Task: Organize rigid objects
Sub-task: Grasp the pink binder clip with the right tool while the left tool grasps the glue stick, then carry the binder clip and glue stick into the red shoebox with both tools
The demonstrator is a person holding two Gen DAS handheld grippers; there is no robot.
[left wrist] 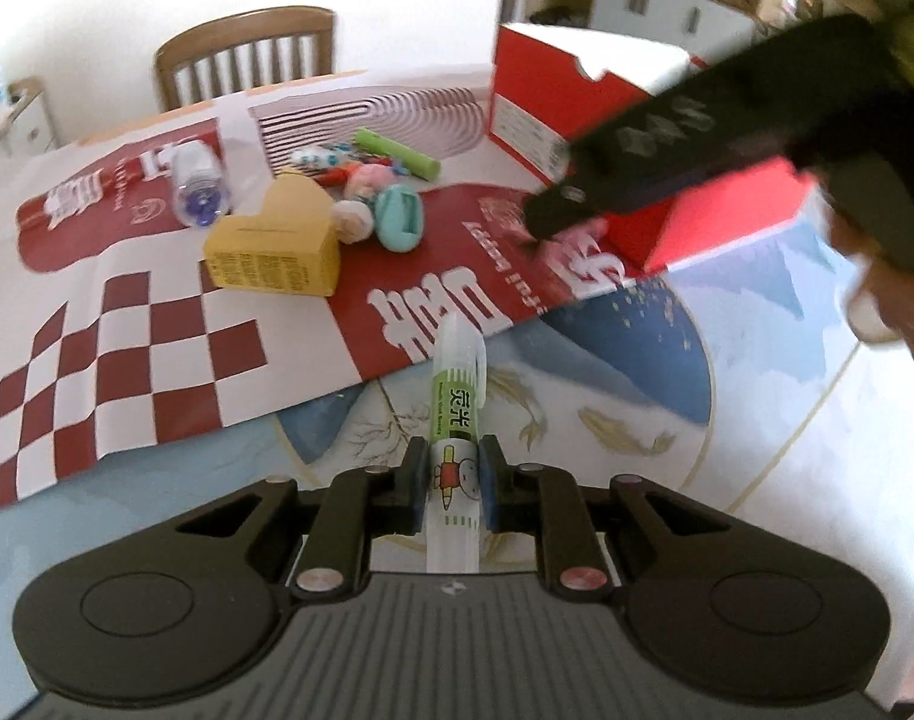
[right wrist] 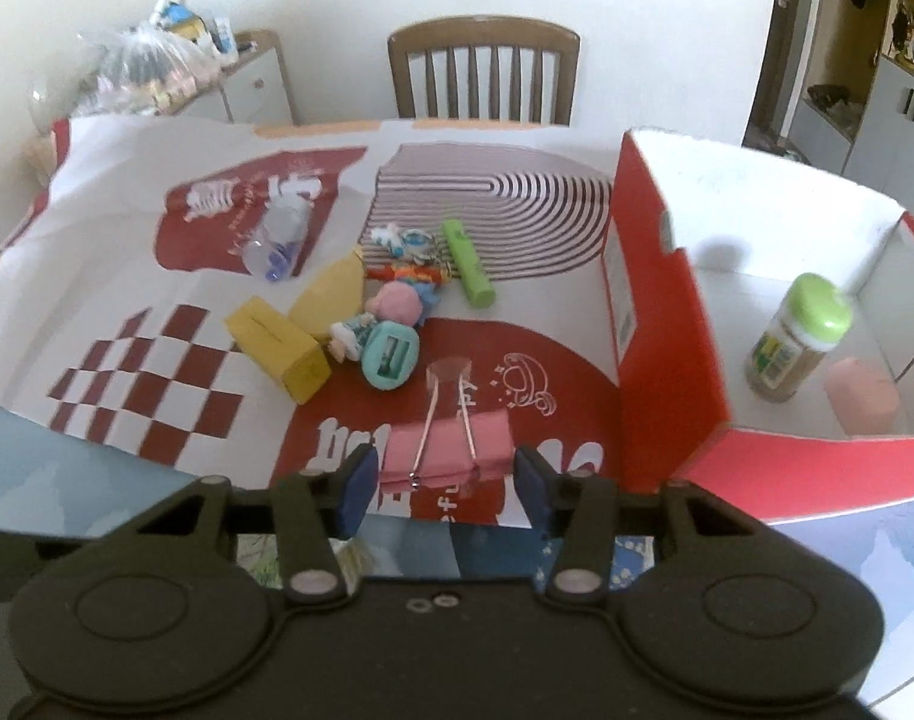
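Observation:
My left gripper (left wrist: pixel 454 489) is shut on a green-and-white highlighter pen (left wrist: pixel 457 414) that points forward above the table. My right gripper (right wrist: pixel 442 483) is open, its jaws on either side of a pink binder clip (right wrist: pixel 448 447) lying on the red-and-white paper; there are gaps on both sides of the clip. The red box (right wrist: pixel 655 324), white inside, stands at the right and holds a green-capped jar (right wrist: pixel 796 339) and a pink object (right wrist: pixel 862 402). The right gripper's body (left wrist: pixel 727 138) crosses the left wrist view in front of the box (left wrist: pixel 541 114).
On the paper lie a yellow carton (right wrist: pixel 280 351), a teal sharpener (right wrist: pixel 391 354), a small doll (right wrist: pixel 391 309), a green tube (right wrist: pixel 469 264), a clear bottle (right wrist: pixel 277 237) and small toys (right wrist: pixel 406 240). A wooden chair (right wrist: pixel 484 69) stands behind the table.

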